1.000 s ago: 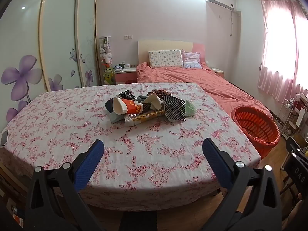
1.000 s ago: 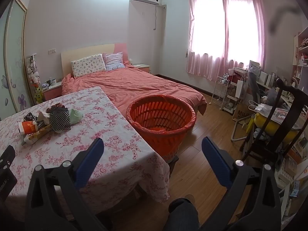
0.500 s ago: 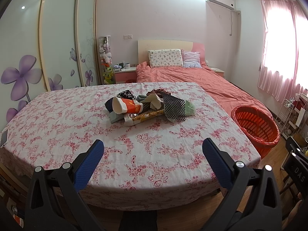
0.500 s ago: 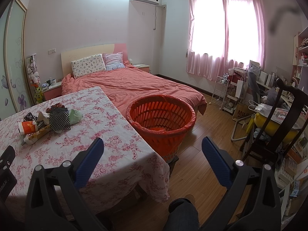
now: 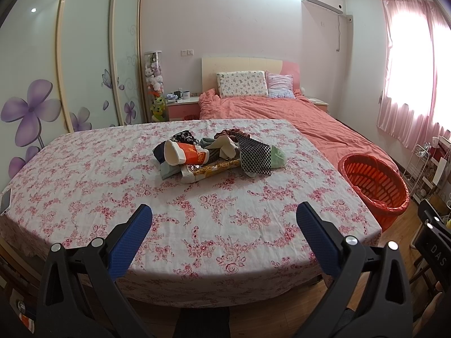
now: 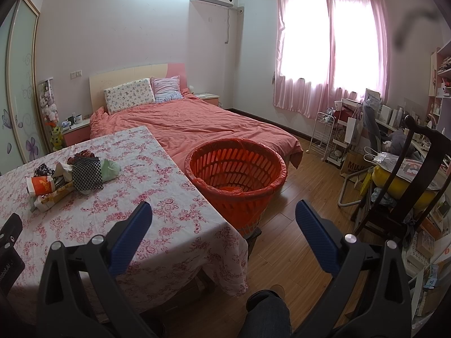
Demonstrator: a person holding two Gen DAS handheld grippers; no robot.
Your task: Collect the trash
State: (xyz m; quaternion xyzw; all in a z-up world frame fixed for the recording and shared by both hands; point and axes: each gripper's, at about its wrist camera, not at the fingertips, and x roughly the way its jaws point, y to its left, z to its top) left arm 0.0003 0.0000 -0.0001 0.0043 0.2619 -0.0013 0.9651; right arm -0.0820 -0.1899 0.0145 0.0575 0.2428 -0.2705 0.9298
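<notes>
A pink bedroom: a coral-covered bed (image 5: 282,112) against the far wall, curtained window to the right, and nearest us a tabletop (image 5: 112,169) under a rose-printed cloth.

The job looks barely begun, if at all. All the rubbish I can see sits in one heap (image 5: 220,155) on the tabletop, straight ahead of the left claw (image 5: 224,219) and well beyond its tips. The left claw is spread wide and holds nothing. The right claw (image 6: 224,217) is likewise spread and empty; for it the heap lies ahead and far to the left, while the orange basket (image 6: 236,197) stands on the floor just ahead, beside the tabletop's edge. Something orange lies at the basket's bottom, though it may only be a fold of the liner; I can't say.

In the heap, a paper cup (image 5: 184,155) lies on its side, its mouth turned toward the left claw's left and its long axis running across the claw's line of sight. Just nearer, a long snack wrapper (image 5: 211,169) lies the same crosswise way, slanted slightly, its right end farther off. A checkered piece (image 5: 255,155) sits right of both.
</notes>
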